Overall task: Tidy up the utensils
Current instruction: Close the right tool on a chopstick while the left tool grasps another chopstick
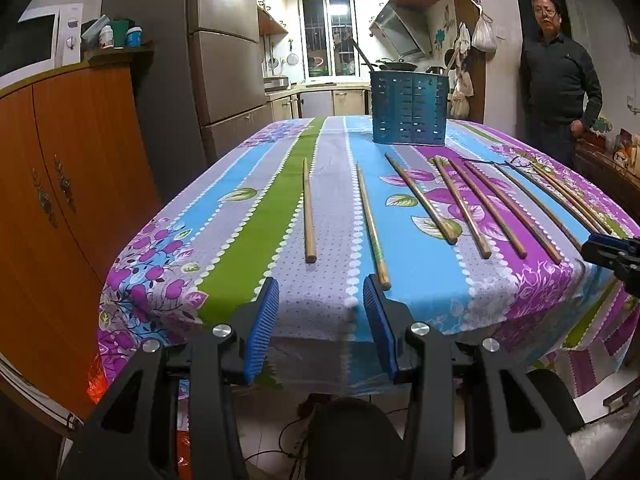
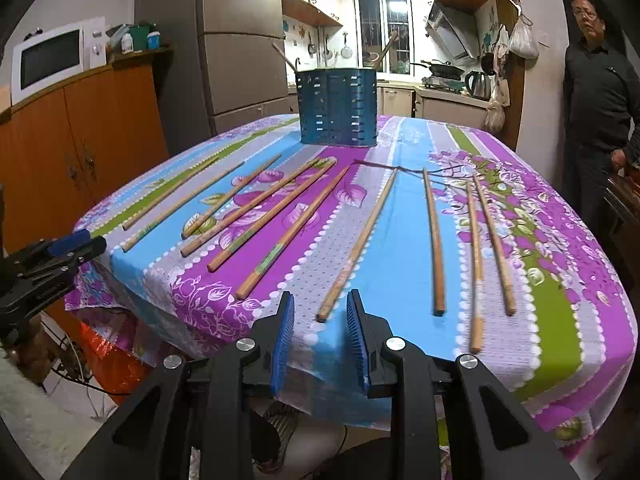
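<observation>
Several wooden chopsticks lie spread in a row on the flowered tablecloth (image 1: pixel 256 216). A blue slotted utensil holder (image 1: pixel 409 108) (image 2: pixel 338 108) stands at the far end with two handles sticking out of it. My left gripper (image 1: pixel 322 280) is open and empty at the table's near edge. One chopstick (image 1: pixel 372 228) ends just by its right fingertip, and another (image 1: pixel 308 212) lies ahead of its left finger. My right gripper (image 2: pixel 320 294) is open, narrower, and empty; a chopstick (image 2: pixel 356 252) ends just ahead of its gap. Each gripper shows at the edge of the other's view.
A person in dark clothes (image 1: pixel 560 80) (image 2: pixel 600 80) stands beyond the table's far right corner. An orange cabinet (image 1: pixel 60 160) with a microwave (image 2: pixel 52 60) on it runs along the left. A tall fridge (image 1: pixel 228 60) stands behind. The cloth hangs over the near edge.
</observation>
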